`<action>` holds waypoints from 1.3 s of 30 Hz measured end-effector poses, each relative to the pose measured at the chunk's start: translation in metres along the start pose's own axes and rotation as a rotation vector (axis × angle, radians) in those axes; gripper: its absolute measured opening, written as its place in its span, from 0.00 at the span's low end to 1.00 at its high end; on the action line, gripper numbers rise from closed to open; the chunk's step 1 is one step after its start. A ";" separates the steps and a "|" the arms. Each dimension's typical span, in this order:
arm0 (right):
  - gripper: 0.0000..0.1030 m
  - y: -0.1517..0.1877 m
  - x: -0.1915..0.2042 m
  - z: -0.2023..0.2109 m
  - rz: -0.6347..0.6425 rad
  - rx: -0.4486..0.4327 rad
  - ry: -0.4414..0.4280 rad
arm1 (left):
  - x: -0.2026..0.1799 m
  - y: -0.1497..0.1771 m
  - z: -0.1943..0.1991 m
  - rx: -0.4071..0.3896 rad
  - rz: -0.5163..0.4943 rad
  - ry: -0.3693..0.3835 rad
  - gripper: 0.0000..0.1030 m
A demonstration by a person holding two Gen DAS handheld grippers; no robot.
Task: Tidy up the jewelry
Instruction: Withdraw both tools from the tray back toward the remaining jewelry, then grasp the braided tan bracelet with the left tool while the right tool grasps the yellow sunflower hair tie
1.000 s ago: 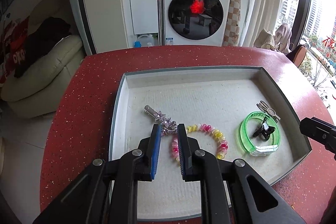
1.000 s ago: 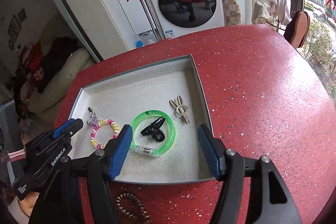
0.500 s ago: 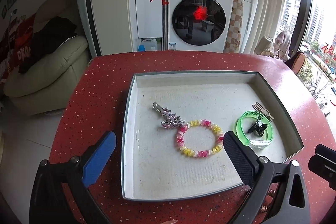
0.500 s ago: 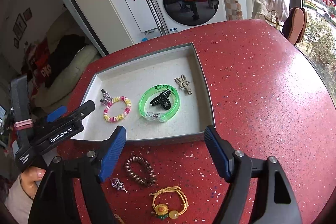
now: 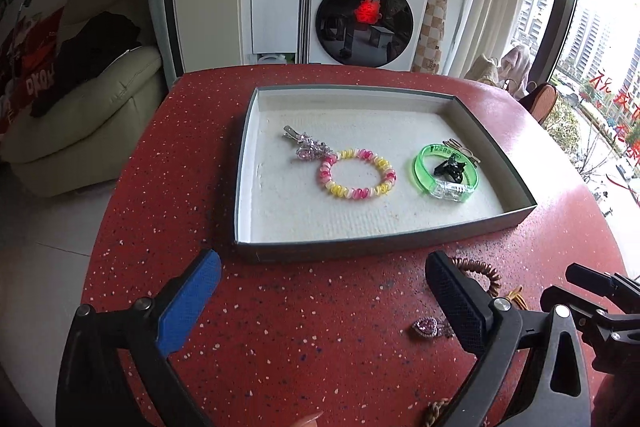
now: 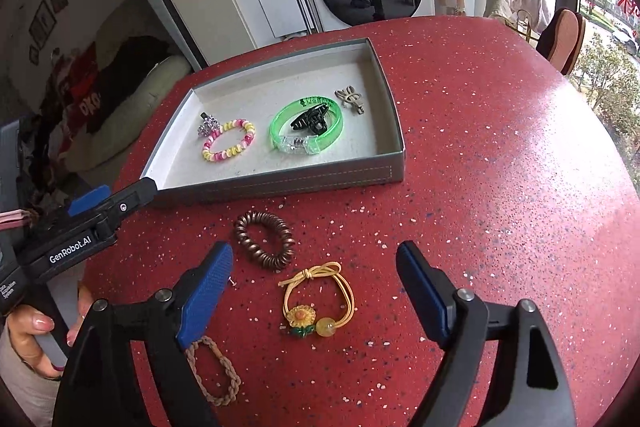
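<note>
Red speckled tabletop [image 5: 280, 327]; grey shallow tray [image 5: 360, 249] holding pink-yellow coil bracelet [image 5: 357, 179]; left gripper [image 5: 322, 303] jaws wide apart, empty. Right gripper [image 6: 314, 291] jaws opening over yellow sunflower hair tie [image 6: 316, 301], untouched.

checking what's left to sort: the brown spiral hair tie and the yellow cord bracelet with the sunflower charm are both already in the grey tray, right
Not quite. The brown spiral hair tie and the yellow cord bracelet with the sunflower charm both lie on the red speckled table, outside the grey tray, just in front of its near wall. The right wrist view shows this.
</note>
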State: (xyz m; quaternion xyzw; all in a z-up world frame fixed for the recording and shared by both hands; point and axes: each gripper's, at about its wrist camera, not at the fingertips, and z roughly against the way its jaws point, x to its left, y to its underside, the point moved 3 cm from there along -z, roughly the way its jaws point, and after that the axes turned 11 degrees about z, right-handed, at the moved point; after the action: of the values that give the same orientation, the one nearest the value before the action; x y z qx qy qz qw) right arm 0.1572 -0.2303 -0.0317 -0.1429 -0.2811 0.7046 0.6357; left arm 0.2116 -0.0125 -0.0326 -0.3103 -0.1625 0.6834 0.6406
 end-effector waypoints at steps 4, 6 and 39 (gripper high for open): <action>0.84 0.016 0.000 0.001 0.000 0.027 0.016 | -0.002 0.028 0.009 0.046 -0.008 0.015 1.00; 0.84 0.024 -0.001 0.001 -0.003 0.039 0.026 | -0.003 0.041 0.013 0.075 -0.014 0.028 1.00; 0.56 0.040 0.027 -0.025 0.183 0.112 0.068 | -0.033 0.113 0.016 0.141 -0.146 -0.003 0.98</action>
State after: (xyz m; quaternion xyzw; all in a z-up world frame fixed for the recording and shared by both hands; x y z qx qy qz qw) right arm 0.1344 -0.1996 -0.0705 -0.1558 -0.2054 0.7691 0.5849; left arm 0.1136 -0.0561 -0.0832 -0.2507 -0.1372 0.6449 0.7088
